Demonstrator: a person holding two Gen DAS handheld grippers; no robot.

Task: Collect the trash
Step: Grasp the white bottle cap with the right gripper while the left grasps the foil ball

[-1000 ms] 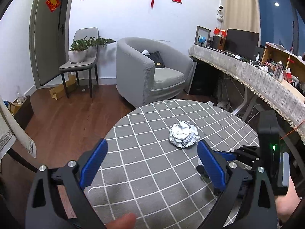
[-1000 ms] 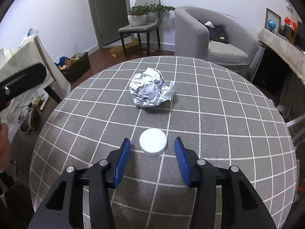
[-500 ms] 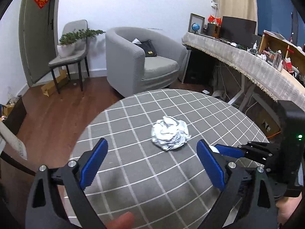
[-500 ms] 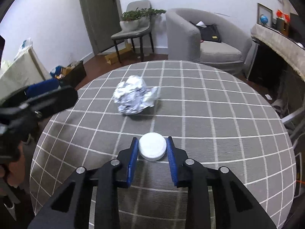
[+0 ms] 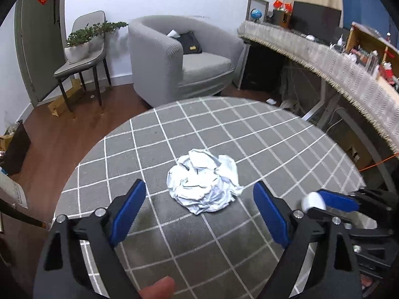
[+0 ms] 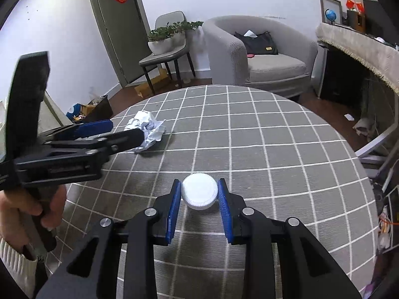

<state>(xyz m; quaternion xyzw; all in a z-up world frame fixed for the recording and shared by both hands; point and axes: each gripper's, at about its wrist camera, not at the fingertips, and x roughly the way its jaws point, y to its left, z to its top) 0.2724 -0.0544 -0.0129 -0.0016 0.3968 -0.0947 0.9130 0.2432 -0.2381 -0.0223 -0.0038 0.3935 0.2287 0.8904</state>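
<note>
Right wrist: right tongs (image 6: 199,199) clench a white cap (image 6: 199,193); left tongs (image 5: 199,214), just narrowing, straddle crumpled paper (image 5: 203,184).

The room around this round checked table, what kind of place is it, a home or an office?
Probably a home living room that doubles as a workspace: a grey armchair by the wall, a potted plant on a side chair, and a long cloth-covered desk with a monitor.

Even indoor light, perhaps overhead; fisheye-warped edges
</note>
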